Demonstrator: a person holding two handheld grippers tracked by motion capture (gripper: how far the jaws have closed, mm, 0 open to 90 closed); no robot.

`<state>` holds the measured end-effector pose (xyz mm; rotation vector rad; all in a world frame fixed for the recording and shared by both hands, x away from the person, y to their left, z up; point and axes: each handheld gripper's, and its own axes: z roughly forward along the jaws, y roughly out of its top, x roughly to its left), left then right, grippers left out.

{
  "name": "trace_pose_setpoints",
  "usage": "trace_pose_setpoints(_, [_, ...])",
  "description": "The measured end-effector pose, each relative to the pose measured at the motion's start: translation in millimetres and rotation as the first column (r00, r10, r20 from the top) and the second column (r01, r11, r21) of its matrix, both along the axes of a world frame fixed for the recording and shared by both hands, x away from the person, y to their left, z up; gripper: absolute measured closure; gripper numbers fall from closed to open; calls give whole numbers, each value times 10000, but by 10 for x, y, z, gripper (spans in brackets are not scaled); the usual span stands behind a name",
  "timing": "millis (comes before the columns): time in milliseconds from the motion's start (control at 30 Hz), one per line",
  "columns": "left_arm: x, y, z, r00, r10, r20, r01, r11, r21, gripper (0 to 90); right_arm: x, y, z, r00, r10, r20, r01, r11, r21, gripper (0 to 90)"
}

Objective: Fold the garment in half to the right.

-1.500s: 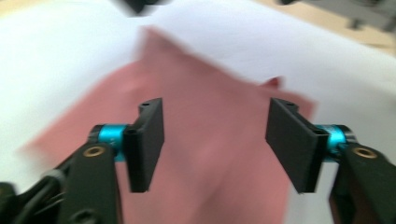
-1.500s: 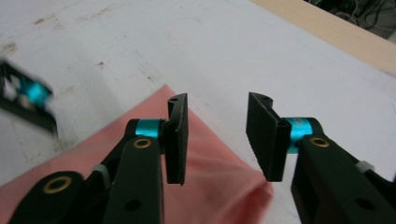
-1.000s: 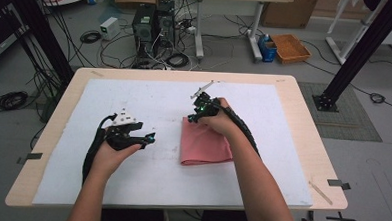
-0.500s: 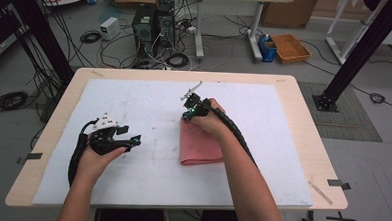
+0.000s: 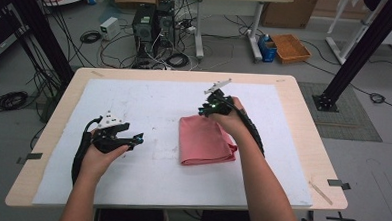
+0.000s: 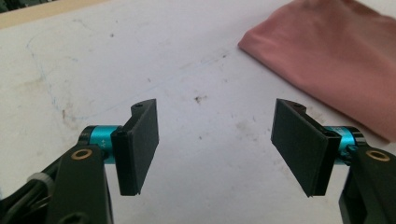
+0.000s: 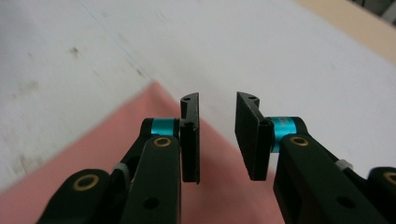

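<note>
Now: folded cloth between two empty grippers

A folded pink cloth (image 5: 205, 141) is laid near the middle of the white mat (image 5: 159, 104). Its far corner is hovered over by the right gripper (image 5: 204, 111), jaws partly parted and nothing held. Well left, the left gripper (image 5: 135, 140) is held wide apart, empty.

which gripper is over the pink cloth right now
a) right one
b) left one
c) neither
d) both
a: in the high view the right gripper sits at the far corner of the folded pink cloth, and its own view shows the cloth under its slightly parted jaws, while the left gripper hovers over bare white table cover off to the cloth's side.
</note>
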<state>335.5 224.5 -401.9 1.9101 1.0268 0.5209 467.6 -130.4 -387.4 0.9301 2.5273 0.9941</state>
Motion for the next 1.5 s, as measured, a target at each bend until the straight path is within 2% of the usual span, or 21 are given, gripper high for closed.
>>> trace_pose_setpoints(33, [3, -5, 3, 10000, 37, 39, -37, 10000, 1, 322, -2, -72, -67, 9997, -106, -239, 104, 9999, -102, 731])
trace_pose_setpoints(67, [4, -9, 6, 10000, 46, 54, -46, 10000, 4, 320, -4, -138, -129, 9990, -333, -285, 326, 9991, -279, 738])
trace_pose_setpoints(133, [3, -26, 12, 10000, 8, 84, -9, 10000, 35, 318, -3, -268, -229, 9956, -830, -425, 822, 9964, -203, 752])
trace_pose_setpoints(200, [3, -41, 13, 9998, -141, 160, 138, 9998, 154, 318, -1, -371, -305, 9908, -1268, -472, 1252, 9915, -362, 754])
trace_pose_setpoints(267, [-3, -59, 15, 9993, -237, 304, 229, 9993, 284, 318, -11, -454, -348, 9891, -1347, -602, 1338, 9908, -178, 741])
trace_pose_setpoints(333, [-1, -66, 15, 9991, -305, 287, 298, 9992, 257, 318, -72, -510, -312, 9898, -1364, -408, 1371, 9904, 165, 725])
trace_pose_setpoints(367, [-1, -66, 15, 9991, -305, 287, 298, 9992, 257, 318, -72, -510, -312, 9898, -1364, -408, 1371, 9904, 165, 725])
trace_pose_setpoints(400, [3, -69, 7, 9991, -317, 271, 310, 9991, 276, 318, -175, -558, -226, 9929, -1190, -89, 1193, 9915, 517, 685])
trace_pose_setpoints(467, [10, -68, -1, 9989, -382, 269, 375, 9990, 260, 318, -326, -603, -135, 9961, -879, 62, 869, 9915, 968, 634])
trace_pose_setpoints(567, [15, -66, -5, 9989, -387, 270, 380, 9989, 257, 318, -597, -655, -63, 9980, -593, 209, 567, 9923, 1105, 577])
trace_pose_setpoints(667, [7, -81, -7, 9984, -478, 307, 471, 9986, 251, 317, -866, -680, -121, 9990, -213, 406, 174, 9954, 939, 589])
trace_pose_setpoints(733, [3, -95, -15, 9981, -542, 278, 534, 9982, 291, 318, -987, -699, -246, 9998, -182, 114, 172, 9968, 777, 628])
trace_pose_setpoints(800, [-6, -122, -28, 9981, -536, 296, 525, 9979, 371, 317, -1035, -723, -390, 9997, -226, -72, 229, 9992, 340, 739])
trace_pose_setpoints(867, [-14, -143, -34, 9972, -687, 279, 670, 9961, 575, 317, -1062, -757, -485, 9995, -295, -150, 302, 9986, 430, 839])
trace_pose_setpoints(967, [-22, -152, -26, 9969, -708, 348, 688, 9962, 542, 317, -1097, -796, -445, 9992, -362, 174, 347, 9960, 818, 873])
trace_pose_setpoints(1100, [-28, -156, -6, 9967, -695, 418, 672, 9962, 553, 317, -1146, -886, -321, 9980, -542, 323, 487, 9872, 1516, 874])
trace_pose_setpoints(1133, [-33, -165, -6, 9967, -695, 417, 672, 9962, 558, 317, -1148, -904, -324, 9979, -551, 334, 494, 9871, 1522, 873])
trace_pose_setpoints(1233, [-51, -194, -18, 9962, -770, 410, 744, 9953, 621, 317, -1146, -929, -441, 9966, -820, -8, 814, 9878, 1330, 834])
trace_pose_setpoints(1300, [-61, -215, -27, 9956, -852, 383, 826, 9944, 664, 318, -1146, -954, -511, 9922, -1203, -322, 1239, 9795, 1588, 752])
trace_pose_setpoints(1367, [-69, -223, -25, 9953, -894, 382, 865, 9936, 722, 317, -1166, -1000, -545, 9902, -1330, -416, 1386, 9713, 1933, 745])
trace_pose_setpoints(1500, [-86, -222, -4, 9950, -885, 473, 846, 9933, 793, 317, -1197, -1051, -490, 9898, -1425, 16, 1393, 9697, 2009, 706])
